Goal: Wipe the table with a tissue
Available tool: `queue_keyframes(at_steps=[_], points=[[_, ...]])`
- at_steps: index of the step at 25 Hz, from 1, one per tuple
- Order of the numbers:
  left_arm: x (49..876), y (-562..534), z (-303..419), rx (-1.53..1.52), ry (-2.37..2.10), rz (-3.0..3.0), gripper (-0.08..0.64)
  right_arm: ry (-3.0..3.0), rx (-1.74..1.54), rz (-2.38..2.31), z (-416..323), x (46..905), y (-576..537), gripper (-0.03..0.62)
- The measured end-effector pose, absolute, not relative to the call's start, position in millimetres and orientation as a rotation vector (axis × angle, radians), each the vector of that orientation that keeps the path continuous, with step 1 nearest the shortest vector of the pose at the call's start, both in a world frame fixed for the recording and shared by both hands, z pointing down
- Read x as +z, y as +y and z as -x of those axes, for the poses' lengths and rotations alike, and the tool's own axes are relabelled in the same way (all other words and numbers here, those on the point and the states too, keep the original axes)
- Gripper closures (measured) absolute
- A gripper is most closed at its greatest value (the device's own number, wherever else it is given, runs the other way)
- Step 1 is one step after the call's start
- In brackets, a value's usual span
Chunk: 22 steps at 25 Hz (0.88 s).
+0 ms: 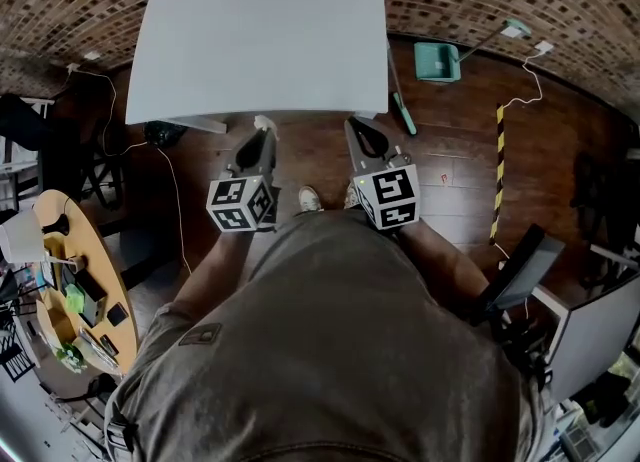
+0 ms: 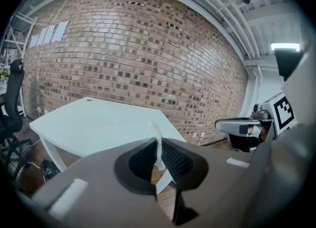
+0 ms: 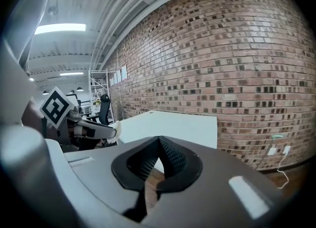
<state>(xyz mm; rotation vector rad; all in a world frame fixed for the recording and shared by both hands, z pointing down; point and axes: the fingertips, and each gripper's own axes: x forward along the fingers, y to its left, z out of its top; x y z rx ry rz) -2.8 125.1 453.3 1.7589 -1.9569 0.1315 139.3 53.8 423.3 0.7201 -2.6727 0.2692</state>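
Brick wall (image 1: 520, 10): seen behind the table, along the far side of the dark wooden floor (image 1: 450, 140).
Table (image 1: 260, 40): white, set against the wall; its near edge lies just ahead of both grippers.
Person: viewed from above in a grey-brown shirt (image 1: 330, 350); one shoe (image 1: 309, 197) is seen on the floor between the two grippers.
Left gripper (image 1: 262, 128): held over the floor just short of the table's near edge; its jaws are pressed together on the tissue.
Right gripper (image 1: 352, 126): held level with the left one and near it, also short of the table; its jaws are closed against each other and nothing is seen between them.
Dustpan (image 1: 437, 60): teal, lying on the floor to the right of the table.
Tissue (image 2: 158, 145): a thin white strip pinched between the left jaws, standing up past their tips with a little hanging below; it is carried off the table, and no contact with the tabletop is seen.
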Motion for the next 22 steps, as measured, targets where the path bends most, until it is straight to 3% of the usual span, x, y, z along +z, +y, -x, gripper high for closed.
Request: queue_keyframes(at_steps=[22], points=[[454.1, 117.9, 4.8, 0.134, -1.921, -1.780, 0.529, -2.663, 0.276, -0.726, -130.4, 424.3, 49.1, 0.580]])
